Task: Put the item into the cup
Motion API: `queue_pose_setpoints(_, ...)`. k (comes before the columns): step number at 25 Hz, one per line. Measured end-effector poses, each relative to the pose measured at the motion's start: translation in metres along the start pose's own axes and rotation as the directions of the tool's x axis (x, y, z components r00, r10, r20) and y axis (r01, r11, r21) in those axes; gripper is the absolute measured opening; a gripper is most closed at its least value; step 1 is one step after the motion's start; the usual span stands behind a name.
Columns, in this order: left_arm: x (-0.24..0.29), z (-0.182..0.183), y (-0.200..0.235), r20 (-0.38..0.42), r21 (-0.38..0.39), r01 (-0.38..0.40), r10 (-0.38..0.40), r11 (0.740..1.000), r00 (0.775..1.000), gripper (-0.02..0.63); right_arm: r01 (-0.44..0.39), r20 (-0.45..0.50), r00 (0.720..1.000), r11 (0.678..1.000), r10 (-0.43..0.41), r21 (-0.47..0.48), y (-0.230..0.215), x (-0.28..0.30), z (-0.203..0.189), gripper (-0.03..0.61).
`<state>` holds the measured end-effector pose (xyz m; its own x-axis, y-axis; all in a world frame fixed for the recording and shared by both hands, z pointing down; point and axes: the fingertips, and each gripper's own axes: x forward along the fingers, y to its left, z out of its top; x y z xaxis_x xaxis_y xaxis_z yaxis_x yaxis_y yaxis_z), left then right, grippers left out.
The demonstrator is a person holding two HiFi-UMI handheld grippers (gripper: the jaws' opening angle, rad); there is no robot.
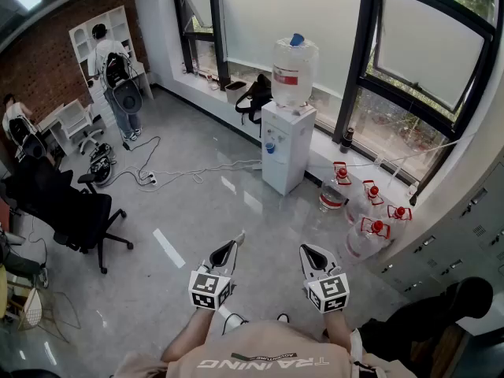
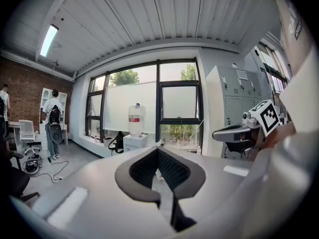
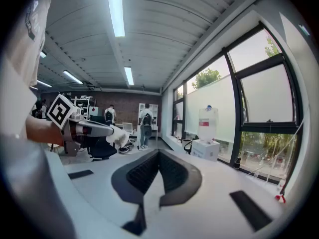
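white item [image 3: 119, 136]: a small, soft-looking white lump, pinched at the very tips of the left gripper [image 1: 234, 247]. in the right gripper view it sticks out past the jaw tips. in the head view it shows as a pale point at the same tips. its material cannot be told. the left jaws are drawn in on it, meeting only at the front, with the ribbed pads [image 2: 142, 169] bowed apart behind the tips.

right gripper [image 1: 304, 250]: jaws brought together at the tips, with nothing between them. the two grippers are held side by side, near each other but apart, low in front of the person and above the floor.

surface: glossy grey floor [image 1: 197, 227], with a loose run of cables [image 1: 169, 172] at far left and a black office chair [image 1: 75, 211] at left.

room: a water dispenser [image 1: 285, 148] carrying a large bottle [image 1: 294, 69] stands against the far window wall. several red-capped water jugs [image 1: 370, 227] sit on the floor to its right, beside grey lockers [image 1: 461, 227]. a black bag [image 1: 256, 93] lies by the sill, left of the dispenser. at far left a person with a backpack [image 1: 114, 73] stands before a white shelf [image 1: 94, 30] against a brick wall [image 1: 39, 61].
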<state>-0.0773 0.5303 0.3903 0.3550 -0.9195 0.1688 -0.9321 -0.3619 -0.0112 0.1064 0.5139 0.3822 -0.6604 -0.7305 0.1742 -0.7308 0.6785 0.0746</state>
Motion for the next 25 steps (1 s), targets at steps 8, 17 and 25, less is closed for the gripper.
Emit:
queue_pose_setpoints(8, -0.003, -0.001, 0.022, 0.003, -0.048, -0.017, 0.017, 0.999, 1.000, 0.008, 0.005, 0.010, 1.000, 1.000, -0.004, -0.002, 0.016, 0.023, 0.003, 0.011)
queue_pose_setpoints(17, -0.002, -0.021, 0.028, -0.018, -0.082, 0.034, -0.036, 0.996, 0.999, 0.008, 0.049, -0.006, 0.999, 0.999, -0.049, -0.006, 0.026, 0.030, -0.003, 0.011)
queue_pose_setpoints(25, 0.015, -0.042, 0.024, -0.066, -0.105, 0.089, -0.097, 0.990, 0.993, 0.008, 0.080, -0.057, 0.995, 0.996, -0.078, 0.042, 0.025, 0.033, -0.021, 0.011)
